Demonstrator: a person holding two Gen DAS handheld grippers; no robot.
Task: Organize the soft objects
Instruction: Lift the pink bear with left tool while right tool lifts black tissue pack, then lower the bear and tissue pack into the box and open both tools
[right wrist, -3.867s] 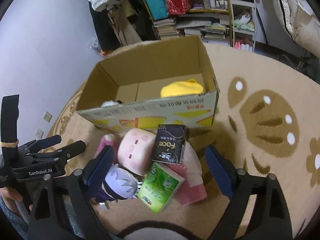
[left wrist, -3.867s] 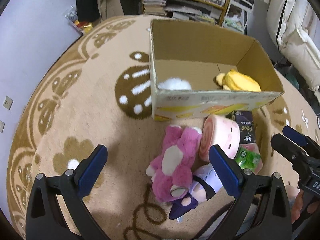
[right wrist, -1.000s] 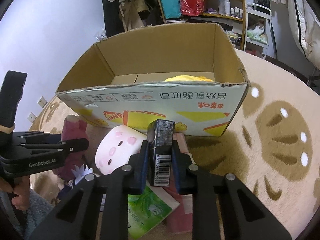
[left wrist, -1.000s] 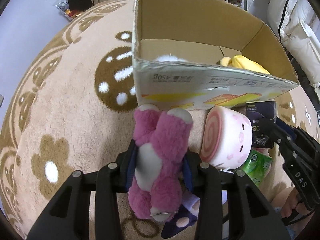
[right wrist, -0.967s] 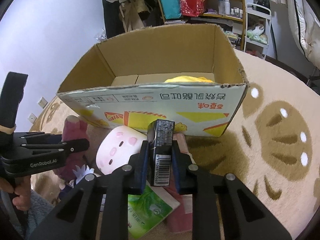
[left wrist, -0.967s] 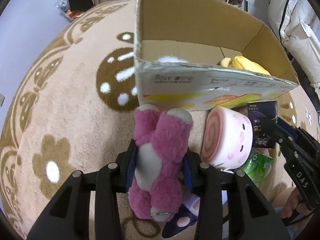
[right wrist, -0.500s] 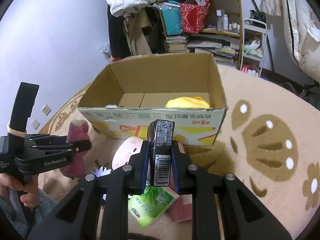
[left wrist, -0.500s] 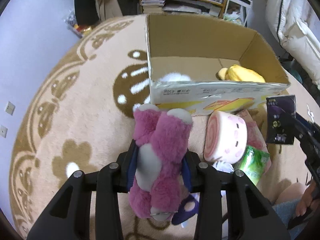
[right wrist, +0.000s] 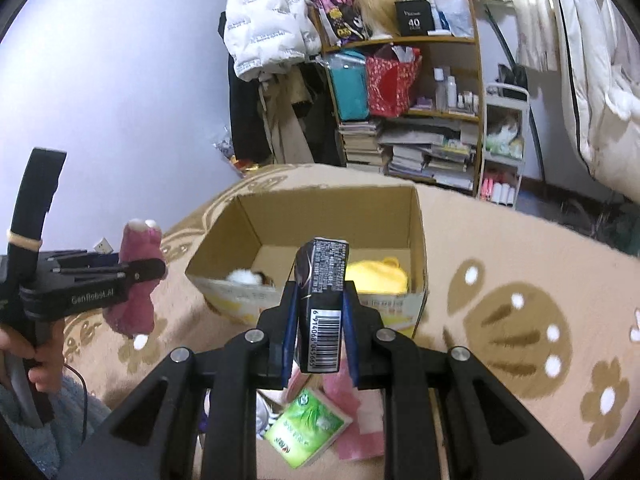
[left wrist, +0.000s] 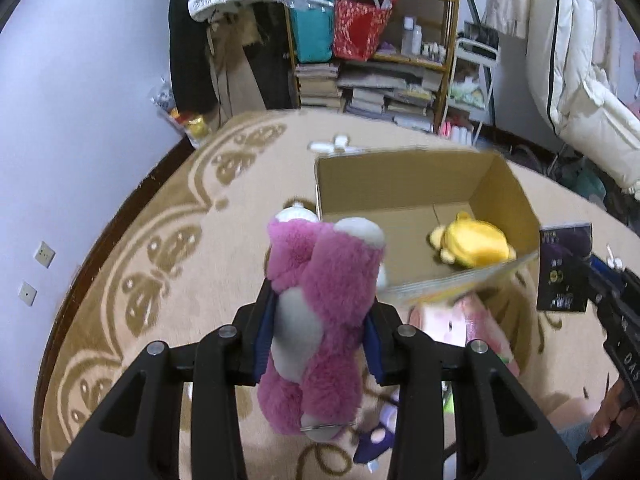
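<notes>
- The patterned tan rug (left wrist: 168, 240) spreads beneath both tools, carrying everything else.
- The open cardboard box (right wrist: 416, 216) sits on the rug ahead of both grippers, to the right of the left one and straight in front of the right one.
- The pink plush bear (left wrist: 320, 304) is clamped between the left gripper's (left wrist: 318, 340) blue pads, lifted clear of the rug, feet pointing away from the tool.
- The yellow plush (left wrist: 472, 246) lies inside the box, ahead and right of the left gripper.
- The dark tissue pack (right wrist: 322, 308) stands upright, pinched by the right gripper (right wrist: 318, 334), just before the box's near wall.
- The green tissue pack (right wrist: 306, 426) lies on the rug below the right gripper.
</notes>
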